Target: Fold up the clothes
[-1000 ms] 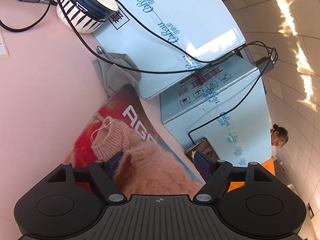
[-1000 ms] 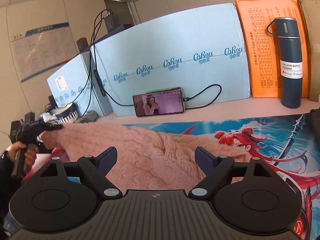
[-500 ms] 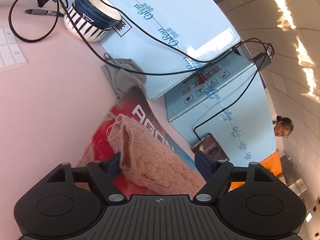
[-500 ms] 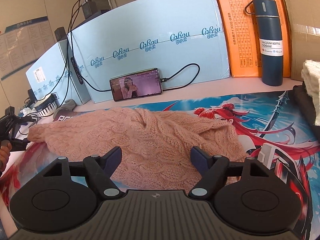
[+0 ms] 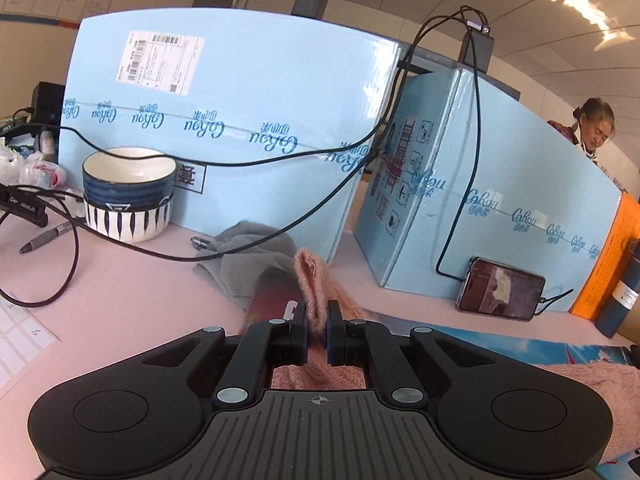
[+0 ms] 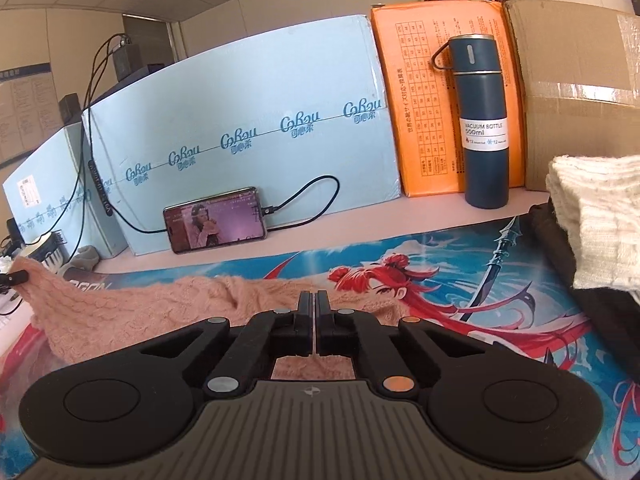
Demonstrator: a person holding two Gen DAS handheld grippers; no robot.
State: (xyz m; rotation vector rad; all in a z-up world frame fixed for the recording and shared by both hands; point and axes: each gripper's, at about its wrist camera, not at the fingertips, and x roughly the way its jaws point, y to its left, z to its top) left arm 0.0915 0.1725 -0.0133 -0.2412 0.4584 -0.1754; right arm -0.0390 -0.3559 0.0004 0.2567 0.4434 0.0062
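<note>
Both sets of fingers have just snapped closed since the earlier pictures, and the left view has tipped up from the surface toward the boxes. The left gripper (image 5: 317,330) now pinches a fold of the fuzzy pink knitted sweater (image 6: 132,316) and lifts its end a little. The right gripper (image 6: 311,320) is closed too, but its fingers meet so tightly that I cannot tell if any wool is caught (the sweater lies right under them). Each hand seems to hold one side so the sweater can be pulled flat and folded.

The sweater lies on the bright cartoon picture mat (image 6: 440,280). Behind it sit a phone with its screen on (image 6: 216,226), a crumpled grey cloth (image 5: 248,256), a blue striped bowl (image 5: 128,196), a tall dark blue bottle (image 6: 482,128) and pale blue boxes (image 5: 256,120).

Most of the sweater hides under the grippers. A white knitted pile (image 6: 596,220) is cut off at the right edge.
</note>
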